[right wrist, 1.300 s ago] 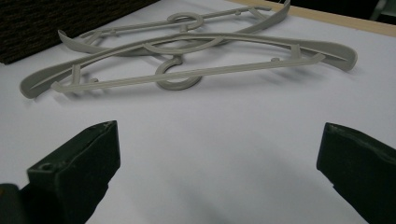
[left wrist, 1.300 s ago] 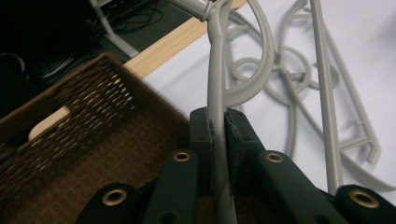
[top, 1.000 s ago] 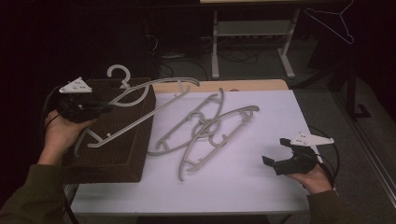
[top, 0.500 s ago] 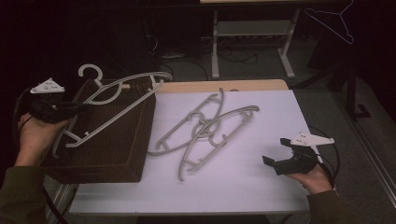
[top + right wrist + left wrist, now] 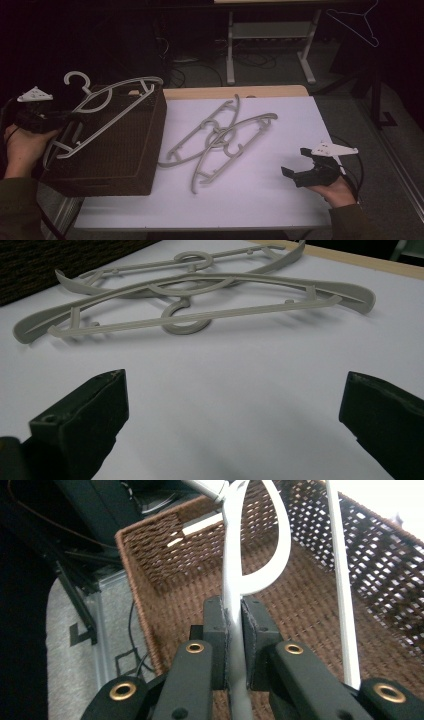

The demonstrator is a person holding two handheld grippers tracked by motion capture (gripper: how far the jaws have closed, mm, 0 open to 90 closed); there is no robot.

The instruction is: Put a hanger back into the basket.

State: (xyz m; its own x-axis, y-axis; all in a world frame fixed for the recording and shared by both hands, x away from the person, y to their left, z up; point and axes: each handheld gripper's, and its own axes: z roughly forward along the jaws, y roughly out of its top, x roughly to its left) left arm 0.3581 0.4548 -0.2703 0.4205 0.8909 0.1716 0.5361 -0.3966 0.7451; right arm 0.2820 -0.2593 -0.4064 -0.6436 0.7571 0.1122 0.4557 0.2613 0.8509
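Observation:
My left gripper (image 5: 62, 121) (image 5: 235, 645) is shut on a white plastic hanger (image 5: 107, 107) (image 5: 234, 555), held above the brown wicker basket (image 5: 125, 150) (image 5: 200, 555) at the table's left end. The hanger's hook (image 5: 75, 80) points to the far left. Two grey hangers (image 5: 220, 137) (image 5: 190, 300) lie crossed on the white tabletop (image 5: 260, 200) (image 5: 240, 390). My right gripper (image 5: 295, 172) (image 5: 230, 415) stands open low over the table at the right, its fingers wide apart and pointing at the grey hangers, nothing between them.
The basket overhangs the table's left edge. A wooden strip (image 5: 235, 92) runs along the table's far edge. Beyond stand a metal table frame (image 5: 265, 35), cables on the floor, and a thin wire hanger (image 5: 360, 25) at the top right.
My left gripper has carried the white hanger leftward over the basket, and the basket has shifted left with it. The right gripper has stayed put.

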